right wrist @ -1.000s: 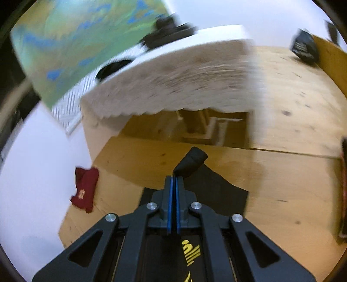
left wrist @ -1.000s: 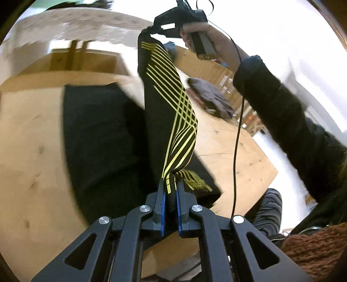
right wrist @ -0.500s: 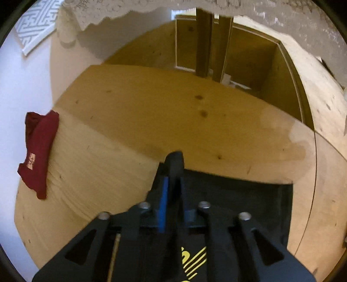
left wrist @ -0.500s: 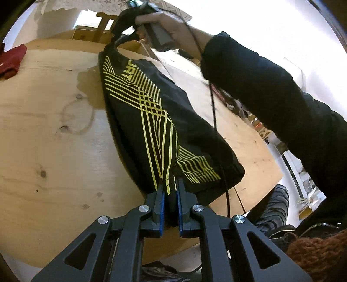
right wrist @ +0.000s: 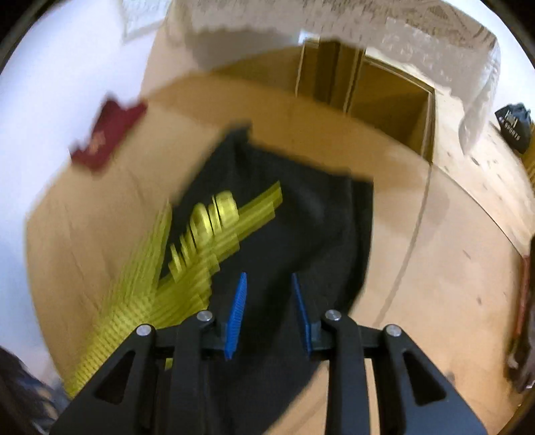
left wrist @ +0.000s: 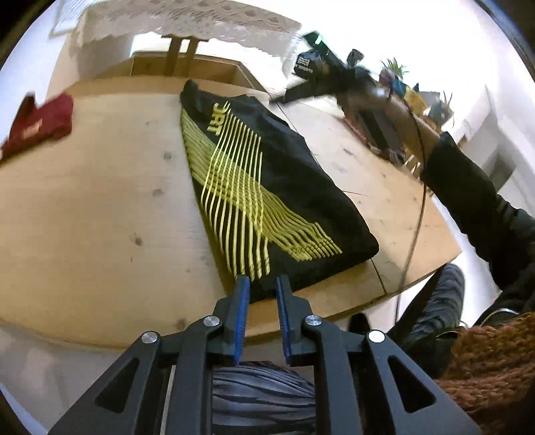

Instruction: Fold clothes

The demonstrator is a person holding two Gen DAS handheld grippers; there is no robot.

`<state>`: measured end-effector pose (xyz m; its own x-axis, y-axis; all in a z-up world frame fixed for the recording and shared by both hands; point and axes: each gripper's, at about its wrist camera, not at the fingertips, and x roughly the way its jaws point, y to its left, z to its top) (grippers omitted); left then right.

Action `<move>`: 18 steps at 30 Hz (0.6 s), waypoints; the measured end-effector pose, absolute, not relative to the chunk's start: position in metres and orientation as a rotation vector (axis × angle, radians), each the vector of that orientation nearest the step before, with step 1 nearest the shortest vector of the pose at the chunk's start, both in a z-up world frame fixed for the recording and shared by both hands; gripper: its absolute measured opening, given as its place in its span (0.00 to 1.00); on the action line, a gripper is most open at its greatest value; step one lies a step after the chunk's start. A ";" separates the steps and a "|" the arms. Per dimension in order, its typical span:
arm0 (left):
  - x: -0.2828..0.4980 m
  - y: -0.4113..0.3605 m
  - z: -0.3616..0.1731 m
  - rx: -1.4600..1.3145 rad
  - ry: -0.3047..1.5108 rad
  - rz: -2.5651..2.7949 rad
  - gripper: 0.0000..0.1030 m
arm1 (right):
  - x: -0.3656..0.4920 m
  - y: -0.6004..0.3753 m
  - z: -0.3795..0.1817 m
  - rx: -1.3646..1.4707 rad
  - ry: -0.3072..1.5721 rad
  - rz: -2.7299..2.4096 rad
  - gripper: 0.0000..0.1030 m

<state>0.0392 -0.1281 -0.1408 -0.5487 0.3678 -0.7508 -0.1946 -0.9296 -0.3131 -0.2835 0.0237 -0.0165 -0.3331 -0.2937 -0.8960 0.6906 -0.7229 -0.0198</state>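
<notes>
Both tools were letting go of the black garment with yellow stripes (left wrist: 264, 187), which lay folded flat on the wooden bench (left wrist: 100, 207). The left tool (left wrist: 262, 284) hovered at the near hem, its blue pads parted and widening, with cloth visible between them but not pinched. The right tool (right wrist: 267, 284) was above the dark cloth (right wrist: 294, 234), its jaws likewise opening and nothing gripped; from the left wrist view it showed only as a blurred dark shape (left wrist: 321, 83) past the far edge of the garment.

By my reading, one fold had just been laid down and the release was in hand. The next move would call for a fresh grasp on an edge or corner to fold the piece smaller, or for smoothing it, taking care not to drag the top layer askew.

Nearby, a red garment (left wrist: 40, 127) lay near the bench's left edge, well apart from the black one. A cable (left wrist: 414, 187) trailed from the sleeve (left wrist: 474, 194) across the bench's right side and could snag the cloth. A lace-edged cover (left wrist: 187, 20) hung behind.
</notes>
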 end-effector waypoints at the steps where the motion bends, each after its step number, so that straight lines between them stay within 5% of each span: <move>1: 0.034 -0.123 -0.134 -1.255 -0.222 2.500 0.14 | -0.283 0.026 -0.026 1.309 0.546 -2.073 0.27; 6: -0.029 -0.083 -0.132 -1.222 -0.088 2.416 0.14 | -0.296 0.050 -0.053 1.425 0.440 -2.019 0.27; 11: -0.070 -0.068 -0.185 -1.444 0.008 2.298 0.14 | -0.313 0.076 -0.055 1.469 0.618 -2.139 0.27; 18: -0.086 -0.074 -0.177 -1.428 0.099 2.313 0.16 | -0.367 0.083 -0.009 1.299 0.375 -2.230 0.27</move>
